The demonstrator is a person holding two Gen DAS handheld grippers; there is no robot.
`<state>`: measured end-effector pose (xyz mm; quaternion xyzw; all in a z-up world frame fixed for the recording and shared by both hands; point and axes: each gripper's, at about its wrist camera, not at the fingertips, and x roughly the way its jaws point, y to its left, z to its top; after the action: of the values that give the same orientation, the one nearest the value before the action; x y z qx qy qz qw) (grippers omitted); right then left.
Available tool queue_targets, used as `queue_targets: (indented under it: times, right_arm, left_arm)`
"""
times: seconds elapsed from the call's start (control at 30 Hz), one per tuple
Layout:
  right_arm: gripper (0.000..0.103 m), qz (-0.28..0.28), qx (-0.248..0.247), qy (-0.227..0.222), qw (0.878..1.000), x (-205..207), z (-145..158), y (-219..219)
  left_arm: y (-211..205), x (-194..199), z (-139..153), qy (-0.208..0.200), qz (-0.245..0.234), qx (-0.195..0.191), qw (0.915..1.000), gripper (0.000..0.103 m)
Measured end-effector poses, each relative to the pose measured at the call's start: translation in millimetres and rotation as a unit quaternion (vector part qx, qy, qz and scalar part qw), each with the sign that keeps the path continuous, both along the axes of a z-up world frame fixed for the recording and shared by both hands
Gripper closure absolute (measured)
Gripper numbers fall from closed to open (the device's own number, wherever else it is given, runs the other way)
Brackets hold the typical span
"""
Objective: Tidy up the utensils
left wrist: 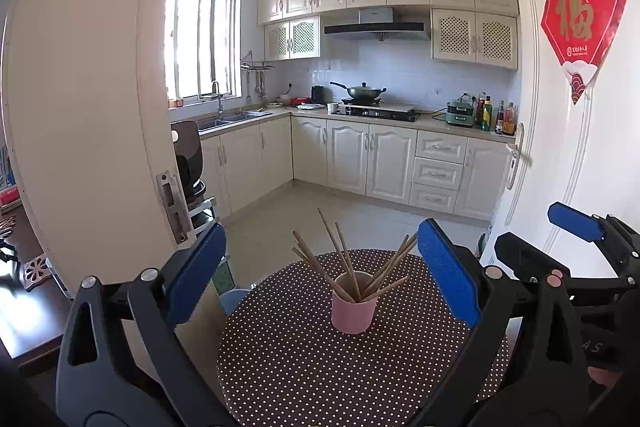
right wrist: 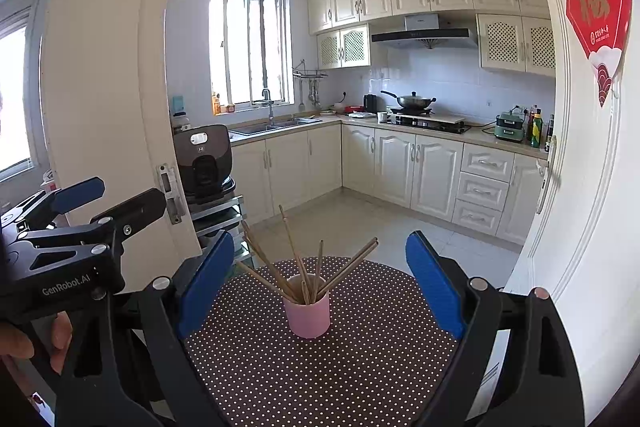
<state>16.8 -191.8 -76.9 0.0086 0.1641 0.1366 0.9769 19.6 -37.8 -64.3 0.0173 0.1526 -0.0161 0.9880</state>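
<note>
A pink cup (left wrist: 353, 313) stands upright on a round brown polka-dot table (left wrist: 304, 367). Several wooden chopsticks (left wrist: 340, 259) stand fanned out in it. My left gripper (left wrist: 322, 277) is open and empty, its blue fingers (left wrist: 448, 271) wide apart on either side of the cup, a little back from it. In the right wrist view the same cup (right wrist: 308, 313) with the chopsticks (right wrist: 304, 267) sits on the table (right wrist: 320, 379). My right gripper (right wrist: 320, 285) is open and empty, framing the cup. The right gripper also shows in the left wrist view (left wrist: 538, 239), and the left gripper in the right wrist view (right wrist: 104, 199).
A cream door frame (left wrist: 100, 107) stands close on the left and a white door (left wrist: 580, 155) with a red decoration (left wrist: 582, 15) on the right. Beyond the table is a tiled kitchen floor (left wrist: 320, 207) and cabinets (left wrist: 380, 159). A dark appliance (right wrist: 202, 159) sits on a rack.
</note>
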Motion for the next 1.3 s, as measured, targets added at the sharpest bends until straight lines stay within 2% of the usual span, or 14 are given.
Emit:
queue_targets:
  times: [1.3]
  right_arm:
    - [0.018,-0.003,0.0,0.007,1.0,1.9,-1.8,0.6]
  left_arm:
    - [-2.6,4.0,-1.3,0.005,-0.003,0.0,1.0,0.008]
